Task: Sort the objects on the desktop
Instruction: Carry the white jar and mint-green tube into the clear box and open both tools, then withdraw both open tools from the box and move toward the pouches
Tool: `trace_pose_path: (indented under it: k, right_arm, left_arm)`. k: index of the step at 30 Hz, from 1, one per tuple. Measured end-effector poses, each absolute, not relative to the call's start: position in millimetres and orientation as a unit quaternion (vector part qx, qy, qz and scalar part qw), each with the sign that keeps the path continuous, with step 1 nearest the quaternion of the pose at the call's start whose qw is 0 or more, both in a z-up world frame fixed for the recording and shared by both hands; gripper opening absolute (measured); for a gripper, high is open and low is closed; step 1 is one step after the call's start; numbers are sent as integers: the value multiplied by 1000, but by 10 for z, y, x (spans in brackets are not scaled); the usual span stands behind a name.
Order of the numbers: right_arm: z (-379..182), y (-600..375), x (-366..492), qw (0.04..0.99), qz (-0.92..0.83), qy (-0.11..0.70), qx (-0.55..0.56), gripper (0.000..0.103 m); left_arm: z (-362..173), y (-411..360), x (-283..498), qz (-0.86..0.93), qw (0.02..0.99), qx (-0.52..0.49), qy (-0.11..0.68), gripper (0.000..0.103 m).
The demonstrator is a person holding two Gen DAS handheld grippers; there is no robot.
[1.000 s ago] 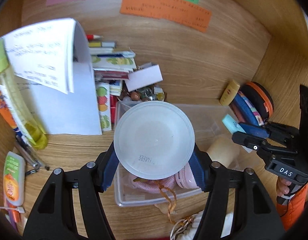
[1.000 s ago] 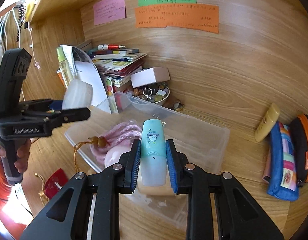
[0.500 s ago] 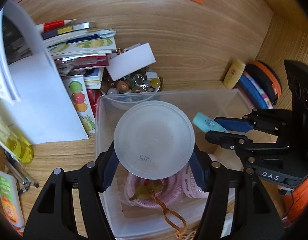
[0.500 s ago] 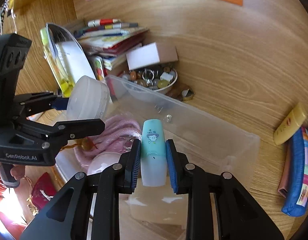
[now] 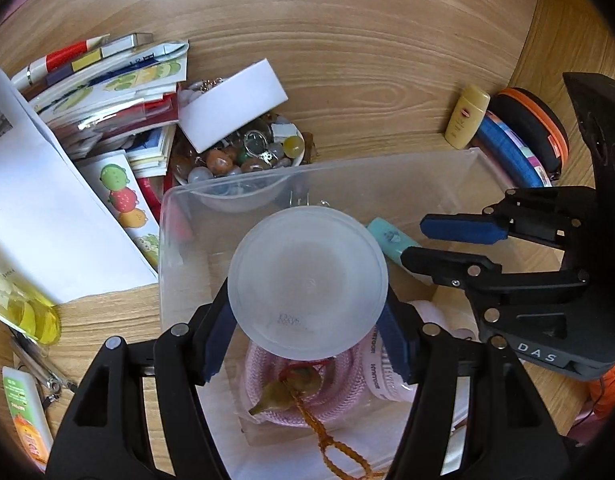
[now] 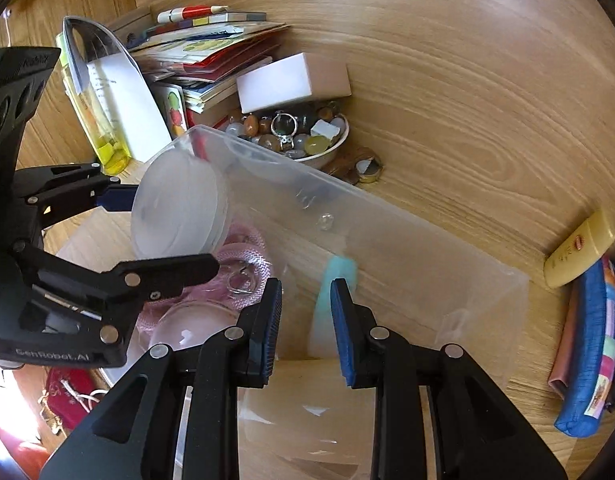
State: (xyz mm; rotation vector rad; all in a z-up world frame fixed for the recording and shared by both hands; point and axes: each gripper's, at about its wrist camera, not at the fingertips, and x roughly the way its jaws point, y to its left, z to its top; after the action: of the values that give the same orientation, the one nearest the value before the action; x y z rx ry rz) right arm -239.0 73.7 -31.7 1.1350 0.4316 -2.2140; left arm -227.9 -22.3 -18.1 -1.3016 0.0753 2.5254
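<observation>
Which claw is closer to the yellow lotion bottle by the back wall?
Right. The right claw is open over the clear bin's end nearest the yellow lotion bottle; the left claw, holding the frosted lid, is farther.

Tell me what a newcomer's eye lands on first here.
A frosted round container fills the middle, clamped in the left gripper over the clear bin. To its right, the open right gripper hangs over a teal tube. Behind the bin sits a bowl of stones.

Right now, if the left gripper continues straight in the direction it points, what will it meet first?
The left gripper, shut on the frosted round container, points down into the clear plastic box. The container would probably meet the box's bare floor, just beyond the pink cord; depth is unclear.
</observation>
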Motion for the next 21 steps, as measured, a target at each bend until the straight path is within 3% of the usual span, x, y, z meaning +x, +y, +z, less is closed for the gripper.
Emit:
trace_pose_path:
  k: [2, 4, 6, 10, 18, 21]
  right_arm:
    - [-309, 738, -2365, 299, -839, 169, 423, 24]
    - [-293, 745, -2332, 290, -845, 180, 412, 31]
    - [-266, 752, -2283, 282, -852, 189, 399, 45]
    - [-168, 811, -2170, 278, -863, 190, 375, 53]
    - [88, 842, -2005, 257, -884, 186, 343, 83]
    - [176, 904, -1907, 254, -890, 177, 335, 83]
  left_arm:
    - [-167, -238, -2265, 877, 151, -455, 22, 64]
    - [-122, -258, -2238, 879, 152, -451, 18, 66]
    - [-46, -308, -2193, 883, 152, -444, 13, 71]
    - [94, -344, -2116, 892, 148, -426, 13, 74]
    - [312, -418, -1912, 911, 133, -390, 12, 85]
    - [381, -439, -1792, 919, 125, -373, 18, 92]
